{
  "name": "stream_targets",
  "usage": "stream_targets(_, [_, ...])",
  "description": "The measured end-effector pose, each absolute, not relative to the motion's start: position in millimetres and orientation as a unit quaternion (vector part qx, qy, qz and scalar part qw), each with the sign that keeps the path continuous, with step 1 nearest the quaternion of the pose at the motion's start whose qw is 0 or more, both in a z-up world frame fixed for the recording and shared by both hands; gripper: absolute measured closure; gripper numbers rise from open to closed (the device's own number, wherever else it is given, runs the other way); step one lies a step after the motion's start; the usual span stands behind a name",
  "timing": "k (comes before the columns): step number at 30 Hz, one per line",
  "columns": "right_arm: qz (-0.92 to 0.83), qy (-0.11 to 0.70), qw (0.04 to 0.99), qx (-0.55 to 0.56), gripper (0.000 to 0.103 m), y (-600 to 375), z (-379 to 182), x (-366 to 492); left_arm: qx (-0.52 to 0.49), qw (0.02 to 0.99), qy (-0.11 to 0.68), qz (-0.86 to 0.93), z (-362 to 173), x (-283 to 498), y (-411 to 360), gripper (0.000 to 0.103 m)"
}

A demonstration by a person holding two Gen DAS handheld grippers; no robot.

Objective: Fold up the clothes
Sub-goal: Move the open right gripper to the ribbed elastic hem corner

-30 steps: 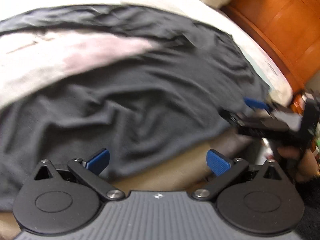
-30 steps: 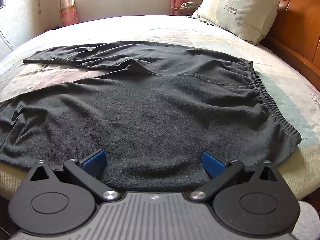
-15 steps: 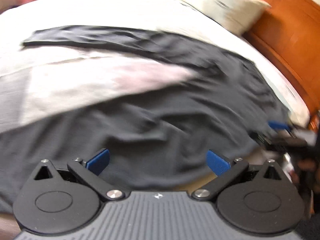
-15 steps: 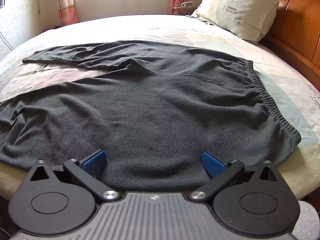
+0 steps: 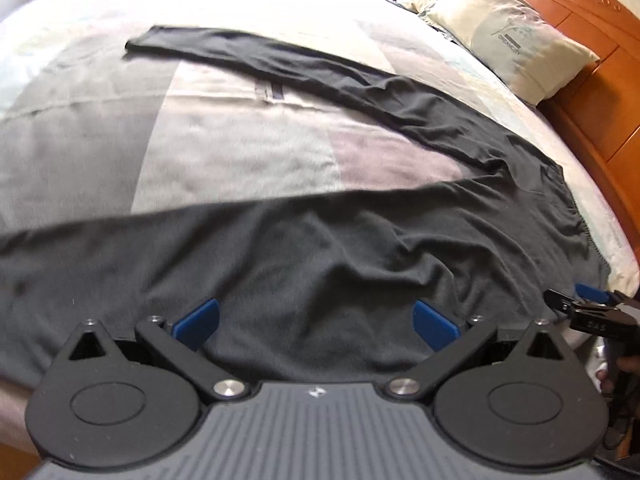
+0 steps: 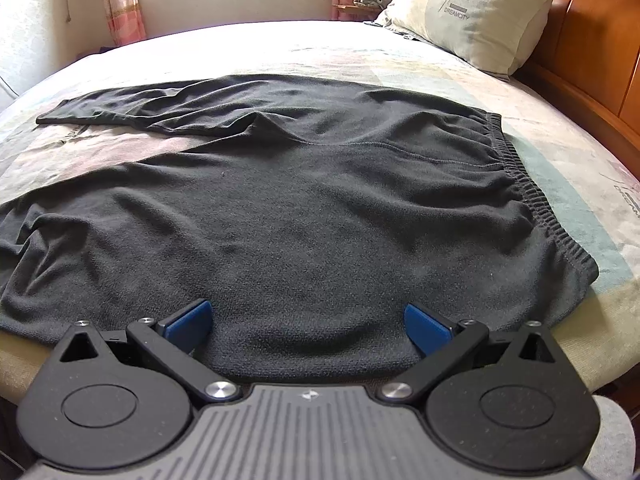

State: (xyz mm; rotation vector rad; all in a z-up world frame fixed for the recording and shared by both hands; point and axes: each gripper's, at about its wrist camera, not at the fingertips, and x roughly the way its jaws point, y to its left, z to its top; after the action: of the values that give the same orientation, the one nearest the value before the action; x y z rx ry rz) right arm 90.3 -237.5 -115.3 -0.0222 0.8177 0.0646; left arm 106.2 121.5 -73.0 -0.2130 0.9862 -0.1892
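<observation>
Both tools hang level at the near edge of the bed (image 6: 580, 168), pointing across it. The left hand-held gripper (image 5: 316, 320) has its blue fingers spread wide, gripping nothing, above the near leg of the black trousers (image 6: 320, 208). The right hand-held gripper (image 6: 308, 322) is likewise wide open and holds nothing, over the seat near the elastic waistband (image 6: 532, 200). The trousers lie flat on the patchwork bedspread, legs splayed apart. A pillow (image 6: 472, 12) leans against the wooden headboard (image 6: 592, 36).

black trousers (image 5: 320, 248) (legs apart) on bed (image 5: 240, 148)
</observation>
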Motion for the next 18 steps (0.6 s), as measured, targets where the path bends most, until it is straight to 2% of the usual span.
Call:
stream_targets(4, [0.031, 0.398, 0.917, -0.010, 0.000, -237.5, -115.1, 90.0, -0.110, 0.859, 0.491, -0.096, -85.6, 110.3, 117.7, 0.001])
stream_targets(18, [0.031, 0.401, 0.916, -0.011, 0.000, -238.3, -115.2, 90.5, -0.097, 0.866, 0.479, -0.105, -91.6, 106.0, 117.6, 0.001])
